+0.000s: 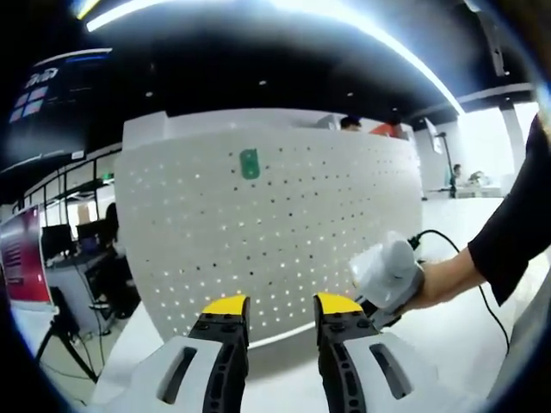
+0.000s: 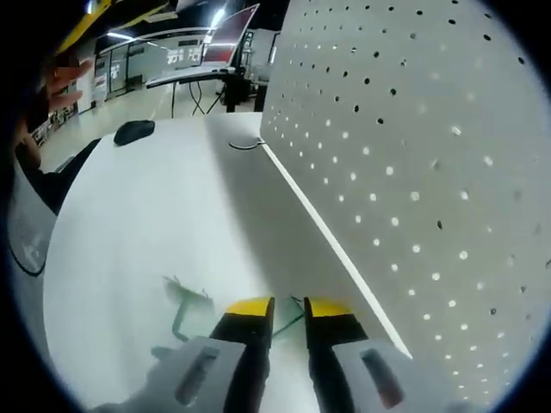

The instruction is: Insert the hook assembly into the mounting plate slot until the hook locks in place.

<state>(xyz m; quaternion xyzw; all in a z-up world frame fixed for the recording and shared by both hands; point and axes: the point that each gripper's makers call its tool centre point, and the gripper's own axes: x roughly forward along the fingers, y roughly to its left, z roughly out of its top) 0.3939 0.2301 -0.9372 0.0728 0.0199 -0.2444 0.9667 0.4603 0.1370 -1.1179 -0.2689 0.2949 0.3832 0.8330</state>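
Note:
A white pegboard mounting plate [image 1: 275, 232] stands upright on the table, with a small green piece [image 1: 250, 163] fixed high on it. My left gripper [image 1: 281, 305] faces the board from a short way off, open and holding nothing. The right gripper [image 1: 389, 274], in a person's hand, hovers by the board's lower right. In the right gripper view the pegboard [image 2: 413, 163] rises on the right. A green wire hook assembly [image 2: 185, 303] sticks out left of my right gripper [image 2: 289, 308]. A thin green part runs between its narrow jaws, which look shut on it just above the table.
The white table [image 2: 155, 215] stretches ahead along the board's foot. A black mouse [image 2: 133, 131] and a loop of cable [image 2: 245, 144] lie at its far end. A person's dark sleeve [image 1: 516, 224] reaches in from the right. Desks and screens stand behind.

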